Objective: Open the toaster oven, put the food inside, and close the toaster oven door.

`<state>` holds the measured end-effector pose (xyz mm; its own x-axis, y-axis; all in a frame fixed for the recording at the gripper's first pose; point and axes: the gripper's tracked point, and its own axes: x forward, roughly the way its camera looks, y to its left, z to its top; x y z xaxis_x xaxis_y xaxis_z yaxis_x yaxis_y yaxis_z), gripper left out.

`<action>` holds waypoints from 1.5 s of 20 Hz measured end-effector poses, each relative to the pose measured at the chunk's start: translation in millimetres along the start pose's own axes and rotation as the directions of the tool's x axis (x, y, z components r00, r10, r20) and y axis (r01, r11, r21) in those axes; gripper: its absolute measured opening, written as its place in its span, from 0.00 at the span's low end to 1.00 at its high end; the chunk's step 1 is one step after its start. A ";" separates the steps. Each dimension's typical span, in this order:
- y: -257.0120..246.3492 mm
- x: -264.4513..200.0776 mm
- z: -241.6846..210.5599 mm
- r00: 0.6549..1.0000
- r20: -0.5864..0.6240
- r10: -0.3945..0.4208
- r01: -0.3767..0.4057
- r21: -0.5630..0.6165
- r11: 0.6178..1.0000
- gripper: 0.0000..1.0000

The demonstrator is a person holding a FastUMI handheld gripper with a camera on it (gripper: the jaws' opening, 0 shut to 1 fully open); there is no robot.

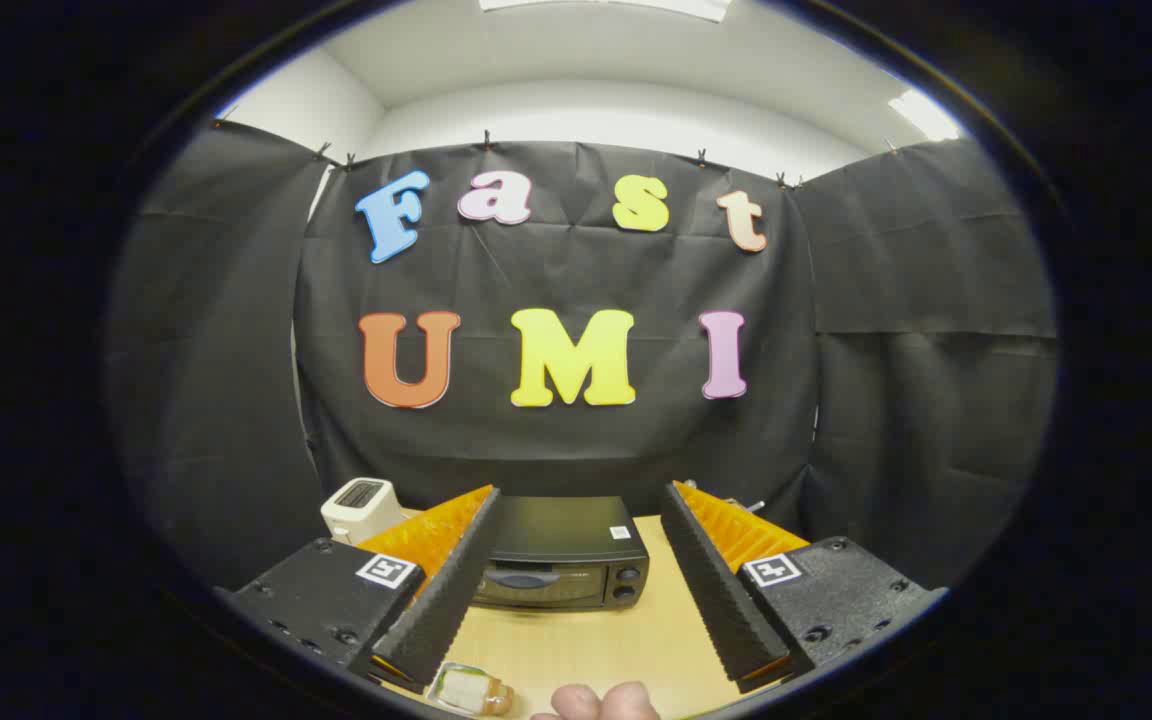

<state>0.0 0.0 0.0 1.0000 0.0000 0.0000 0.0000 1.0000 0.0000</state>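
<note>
A black toaster oven stands on the wooden table, seen between and beyond my two fingers, its door closed and its knobs on its right side. My gripper is open, fingers spread wide with nothing between them, held above the table some way back from the oven. A wrapped piece of food, pale with a brown end, lies on the table near the base of the left finger, closer to me than the oven.
A white pop-up toaster sits behind and left of the left finger. Part of a person's hand shows at the near table edge, right of the food. Black cloth walls close the booth behind.
</note>
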 end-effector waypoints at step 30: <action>14.3 17.2 -35.9 0.998 -0.064 0.009 -0.009 0.004 1.000 1.00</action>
<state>17.2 14.3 -35.9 0.9979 0.0090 -0.0642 -0.0088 1.0000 0.0043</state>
